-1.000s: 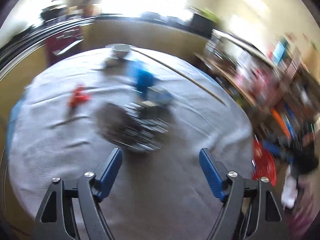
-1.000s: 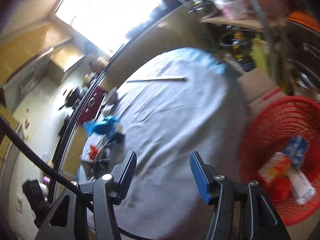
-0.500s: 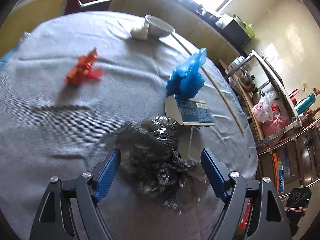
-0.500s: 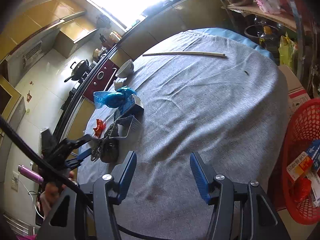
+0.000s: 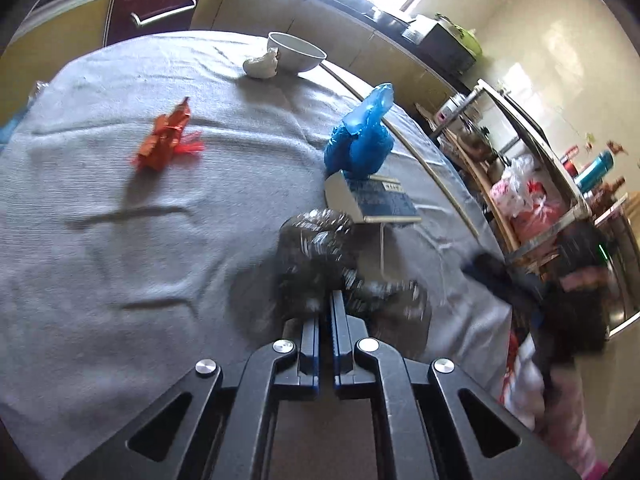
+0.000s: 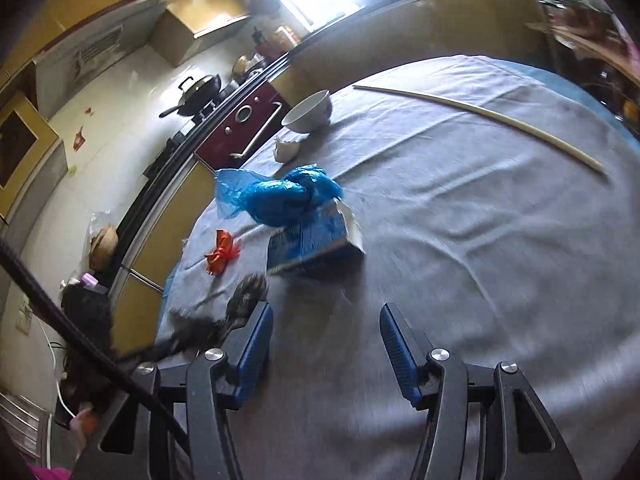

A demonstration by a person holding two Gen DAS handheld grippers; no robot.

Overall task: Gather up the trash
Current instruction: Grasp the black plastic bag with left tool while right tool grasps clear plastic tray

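Note:
My left gripper (image 5: 326, 308) is shut on a crumpled black plastic bag (image 5: 316, 252) at the near side of the grey tablecloth (image 5: 120, 240). The bag also shows in the right wrist view (image 6: 244, 300), blurred, just left of my right gripper (image 6: 326, 332), which is open and empty above the cloth. Behind the bag lie a blue carton (image 5: 380, 200), also in the right wrist view (image 6: 312, 236), a blue plastic bag (image 5: 360, 144), also in that view (image 6: 280, 196), and a red wrapper (image 5: 168, 140), also there (image 6: 220, 252).
A white bowl (image 5: 296, 52) and a crumpled white tissue (image 5: 262, 66) sit at the far edge of the table. A long pale stick (image 6: 480, 120) lies across the far right. Shelves with clutter (image 5: 540, 184) stand beyond the table's right edge. A kitchen counter and oven (image 6: 244, 120) lie behind.
My left gripper has closed on the black bag, which it straddled open half a second ago. My right gripper has moved in toward the trash pile; the red basket has left its view.

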